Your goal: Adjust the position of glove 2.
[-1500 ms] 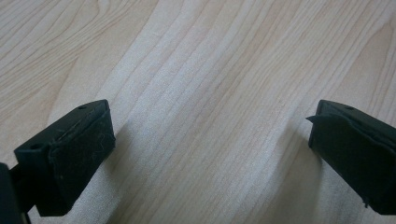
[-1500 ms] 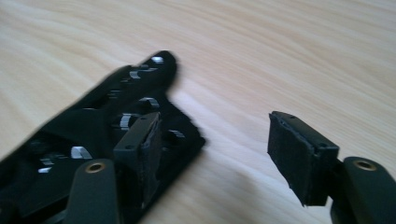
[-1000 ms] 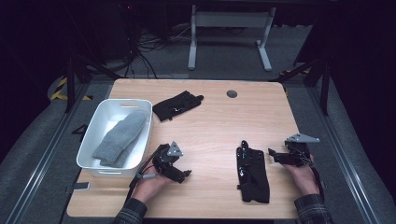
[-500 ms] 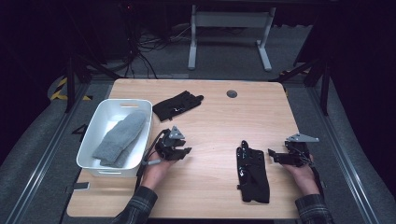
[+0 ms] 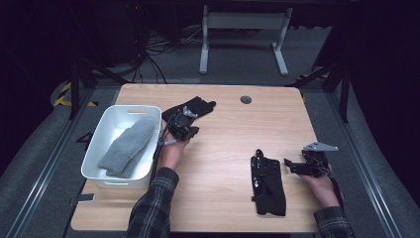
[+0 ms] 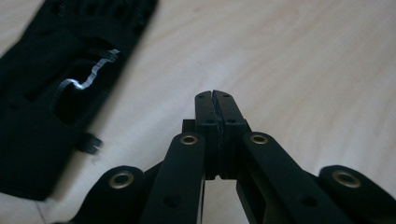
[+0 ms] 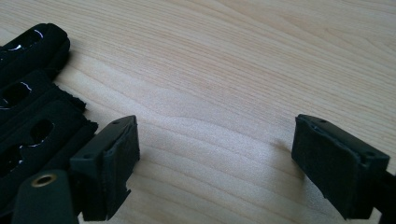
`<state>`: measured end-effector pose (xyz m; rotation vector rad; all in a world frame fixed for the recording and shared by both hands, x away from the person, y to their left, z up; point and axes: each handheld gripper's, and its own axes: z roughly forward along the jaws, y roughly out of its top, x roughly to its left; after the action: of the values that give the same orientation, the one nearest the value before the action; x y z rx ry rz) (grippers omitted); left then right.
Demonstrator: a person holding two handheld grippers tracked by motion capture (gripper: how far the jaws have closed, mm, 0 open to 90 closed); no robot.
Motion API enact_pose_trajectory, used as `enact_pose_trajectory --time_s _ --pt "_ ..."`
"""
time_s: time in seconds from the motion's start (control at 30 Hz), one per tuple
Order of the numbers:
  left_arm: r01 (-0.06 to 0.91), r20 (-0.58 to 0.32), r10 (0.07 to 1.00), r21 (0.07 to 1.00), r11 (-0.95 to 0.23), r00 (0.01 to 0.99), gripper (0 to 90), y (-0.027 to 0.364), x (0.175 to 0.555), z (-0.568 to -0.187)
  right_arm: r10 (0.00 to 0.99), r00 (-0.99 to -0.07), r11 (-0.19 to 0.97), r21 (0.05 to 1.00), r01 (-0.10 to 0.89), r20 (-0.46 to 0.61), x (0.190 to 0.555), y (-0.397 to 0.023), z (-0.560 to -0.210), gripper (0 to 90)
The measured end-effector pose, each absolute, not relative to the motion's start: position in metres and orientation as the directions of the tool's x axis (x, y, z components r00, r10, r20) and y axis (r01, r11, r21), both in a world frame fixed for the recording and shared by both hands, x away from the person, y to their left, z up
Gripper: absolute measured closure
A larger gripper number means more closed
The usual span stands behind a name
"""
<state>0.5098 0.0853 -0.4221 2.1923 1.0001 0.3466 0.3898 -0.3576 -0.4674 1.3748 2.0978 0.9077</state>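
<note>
A white plastic bin held a grey knitted mitten on the light wooden table.

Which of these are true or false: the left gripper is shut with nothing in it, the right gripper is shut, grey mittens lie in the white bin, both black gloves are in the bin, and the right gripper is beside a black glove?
1. The left gripper is shut with nothing in it. True: its jaws have just closed and meet with nothing between them.
2. The right gripper is shut. False: its jaws stand wide apart over bare wood.
3. Grey mittens lie in the white bin. True.
4. Both black gloves are in the bin. False: the far glove and the near glove lie on the table.
5. The right gripper is beside the near glove. True.
</note>
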Motion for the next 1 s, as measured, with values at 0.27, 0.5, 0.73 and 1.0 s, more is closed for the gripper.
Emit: enact_pose_trajectory --time_s 0.27,0.5,0.73,1.0 --pt "0.571 0.017 0.795 0.686 -0.451 0.607 90.0 0.085 0.553 -0.419 0.920 -0.391 0.281 0.742 0.609 -0.028 0.390 -0.357 -0.467 15.8" --pt "0.611 0.002 0.811 0.656 -0.443 0.585 90.0 0.084 0.578 -0.435 0.916 -0.401 0.289 0.741 0.606 -0.029 0.390 -0.357 -0.467 16.0" --pt "0.649 -0.024 0.828 0.635 -0.420 0.560 90.0 0.082 0.583 -0.451 0.915 -0.402 0.290 0.742 0.605 -0.029 0.389 -0.357 -0.467 16.0" --pt "0.639 -0.036 0.800 0.623 -0.451 0.599 90.0 0.073 0.571 -0.450 0.914 -0.405 0.292 0.742 0.604 -0.030 0.389 -0.357 -0.467 16.1"
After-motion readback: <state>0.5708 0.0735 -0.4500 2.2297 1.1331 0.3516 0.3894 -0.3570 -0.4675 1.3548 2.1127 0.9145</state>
